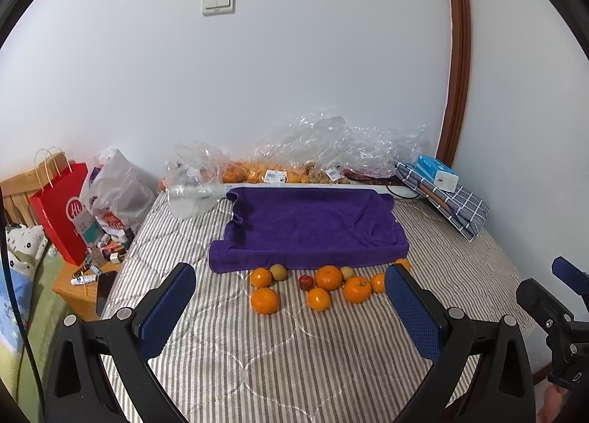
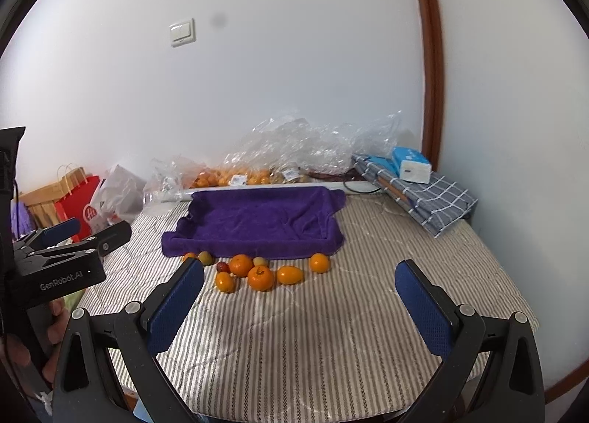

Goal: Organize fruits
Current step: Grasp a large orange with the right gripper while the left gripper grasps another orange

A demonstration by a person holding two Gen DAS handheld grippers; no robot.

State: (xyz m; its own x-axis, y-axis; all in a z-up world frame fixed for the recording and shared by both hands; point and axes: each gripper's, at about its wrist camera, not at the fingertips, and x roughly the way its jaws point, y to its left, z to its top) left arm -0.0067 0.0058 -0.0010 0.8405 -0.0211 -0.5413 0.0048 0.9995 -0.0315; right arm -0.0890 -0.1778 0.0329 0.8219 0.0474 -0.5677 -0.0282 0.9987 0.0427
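Note:
Several oranges [image 1: 264, 300] [image 2: 261, 278], two small green-brown fruits [image 1: 278, 272] [image 2: 205, 258] and one small red fruit [image 1: 305, 282] [image 2: 222, 267] lie loose on the striped bed, just in front of a tray draped with a purple towel [image 1: 313, 228] [image 2: 257, 220]. My left gripper [image 1: 291, 277] is open and empty, held above the bed short of the fruits. My right gripper [image 2: 300, 274] is open and empty, also short of the fruits. Each gripper shows at the edge of the other's view [image 1: 563, 276] [image 2: 73, 235].
Clear plastic bags with more oranges [image 1: 257, 173] [image 2: 239, 176] lie along the wall behind the tray. A folded checked cloth with a blue tissue box [image 1: 438, 169] [image 2: 410, 163] sits at the back right. A red paper bag [image 1: 62, 209] and clutter stand on a nightstand at left.

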